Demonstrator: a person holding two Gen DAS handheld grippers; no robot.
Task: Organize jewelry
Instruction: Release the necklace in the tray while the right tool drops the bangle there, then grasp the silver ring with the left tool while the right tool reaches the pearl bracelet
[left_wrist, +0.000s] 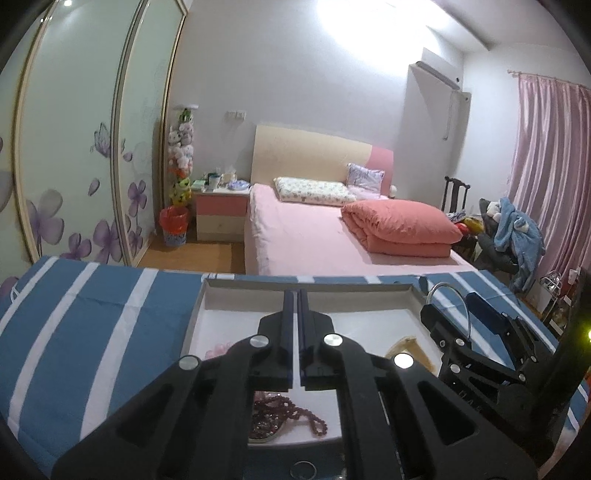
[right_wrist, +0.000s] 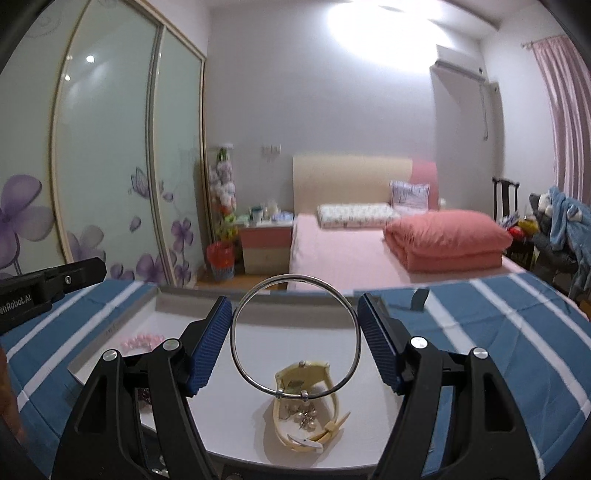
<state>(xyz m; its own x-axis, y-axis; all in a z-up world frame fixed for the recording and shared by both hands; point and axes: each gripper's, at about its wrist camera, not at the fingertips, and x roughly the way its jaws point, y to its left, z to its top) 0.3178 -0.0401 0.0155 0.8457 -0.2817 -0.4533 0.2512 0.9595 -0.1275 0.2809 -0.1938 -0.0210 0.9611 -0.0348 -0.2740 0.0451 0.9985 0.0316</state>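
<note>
The right gripper (right_wrist: 295, 332) stands spread, its blue pads on either side of an upright silver bangle (right_wrist: 295, 334); whether they touch it cannot be told, and below the ring's low edge lies a cream watch (right_wrist: 306, 406) on the white tray (right_wrist: 258, 328). Only the right view shows pink beads (right_wrist: 142, 341) left of those tongs. Only the left view shows dark red beads (left_wrist: 291, 413) beneath the left gripper (left_wrist: 297, 306), whose fingers are pressed together on nothing over the tray.

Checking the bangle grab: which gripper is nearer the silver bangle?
Right. The right gripper brackets the bangle between open fingers; the left gripper, shut, is over the tray beside it.
</note>
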